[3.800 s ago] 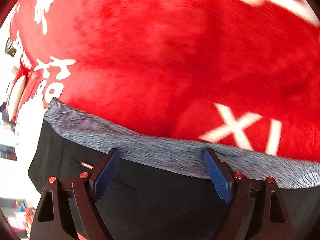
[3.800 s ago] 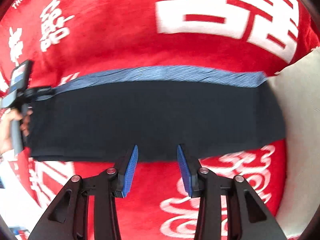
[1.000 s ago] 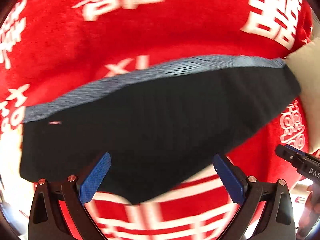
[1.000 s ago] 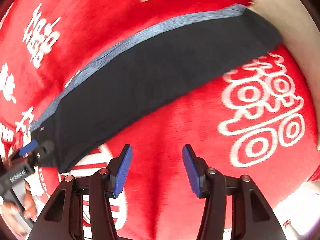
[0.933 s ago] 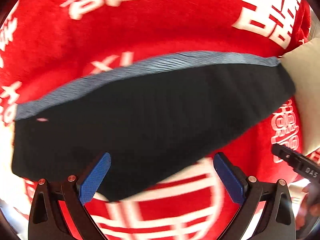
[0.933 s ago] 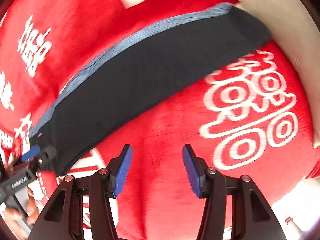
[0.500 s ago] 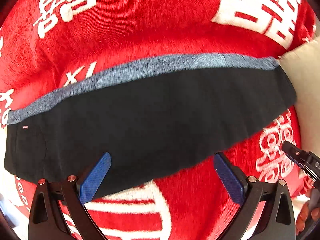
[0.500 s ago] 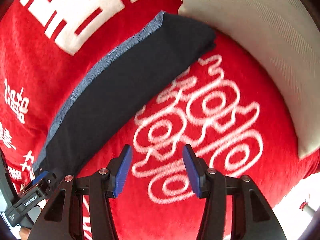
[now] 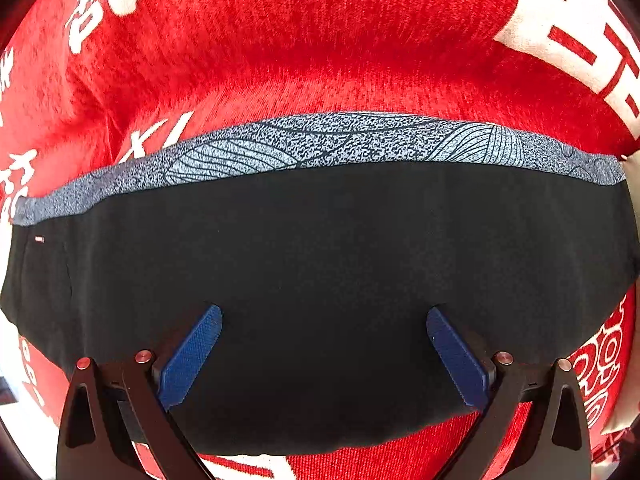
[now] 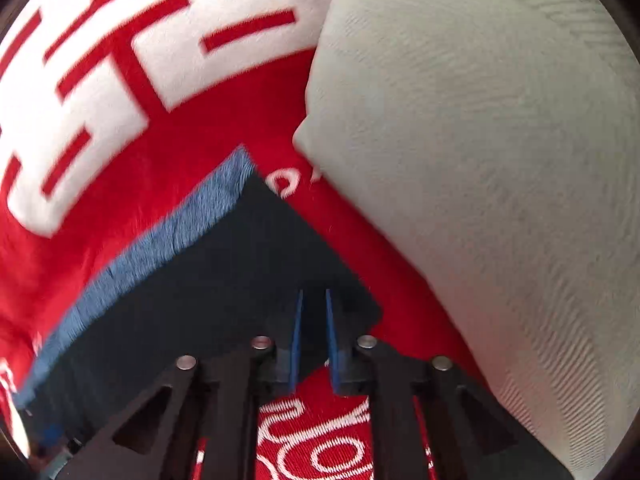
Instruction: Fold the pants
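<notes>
The right gripper (image 10: 313,330), clenched on the corner of the black folded pants with grey patterned stripe (image 9: 320,264) beside the pale grey pillow (image 10: 480,160) on the red plush blanket with white characters (image 9: 320,48), may hold only the top layer and spoil the fold, while the left gripper (image 9: 322,344) hangs released above the pants.

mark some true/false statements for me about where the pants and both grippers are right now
1. The black pants lie on a red blanket with white characters. True.
2. The left gripper is shut on the grey patterned strip. False: its jaws stand wide open over the black fabric, clear of the strip.
3. The right gripper has its blue pads close together at a corner of the pants. True: black fabric shows between them.
4. A pale cushion lies beside the pants' end. True.
5. The pants are rolled into a ball. False: they lie as a flat, long band.
6. The patterned strip runs along the pants' near edge, by the left gripper. False: it runs along the far edge.
</notes>
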Demonstrator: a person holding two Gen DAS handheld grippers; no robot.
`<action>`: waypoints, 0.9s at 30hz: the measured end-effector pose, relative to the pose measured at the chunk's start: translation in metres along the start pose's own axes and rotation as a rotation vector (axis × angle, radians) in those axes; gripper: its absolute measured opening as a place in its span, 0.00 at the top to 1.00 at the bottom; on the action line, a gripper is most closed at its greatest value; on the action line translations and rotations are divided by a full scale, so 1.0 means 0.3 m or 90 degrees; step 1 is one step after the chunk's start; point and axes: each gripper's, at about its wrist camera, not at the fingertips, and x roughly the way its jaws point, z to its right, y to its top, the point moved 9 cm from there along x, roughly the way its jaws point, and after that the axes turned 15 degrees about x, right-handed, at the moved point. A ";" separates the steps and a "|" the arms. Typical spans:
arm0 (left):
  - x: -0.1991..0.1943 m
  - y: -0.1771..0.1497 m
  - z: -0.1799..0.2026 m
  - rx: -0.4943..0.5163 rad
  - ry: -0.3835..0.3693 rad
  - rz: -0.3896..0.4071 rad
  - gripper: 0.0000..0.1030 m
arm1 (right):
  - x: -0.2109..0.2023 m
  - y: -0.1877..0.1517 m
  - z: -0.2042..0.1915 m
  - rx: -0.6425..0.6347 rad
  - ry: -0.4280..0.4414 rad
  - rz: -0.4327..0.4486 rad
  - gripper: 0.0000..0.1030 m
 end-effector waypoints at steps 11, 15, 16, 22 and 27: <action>0.003 -0.015 0.011 -0.005 0.011 0.010 0.00 | 0.133 0.131 -0.169 -0.087 0.039 0.013 0.86; 0.005 -0.025 0.009 0.000 0.014 0.007 0.00 | 0.081 0.088 -0.186 -0.138 0.029 -0.010 0.66; 0.007 -0.023 0.008 0.003 0.014 0.003 0.00 | 0.054 0.076 -0.180 -0.127 0.038 -0.017 0.56; -0.046 0.015 0.008 0.017 0.019 0.011 0.00 | -0.106 -0.069 -0.136 -0.121 0.074 -0.029 0.46; -0.085 0.082 0.014 0.012 0.008 0.036 0.00 | -0.157 -0.236 -0.063 -0.050 0.142 -0.106 0.46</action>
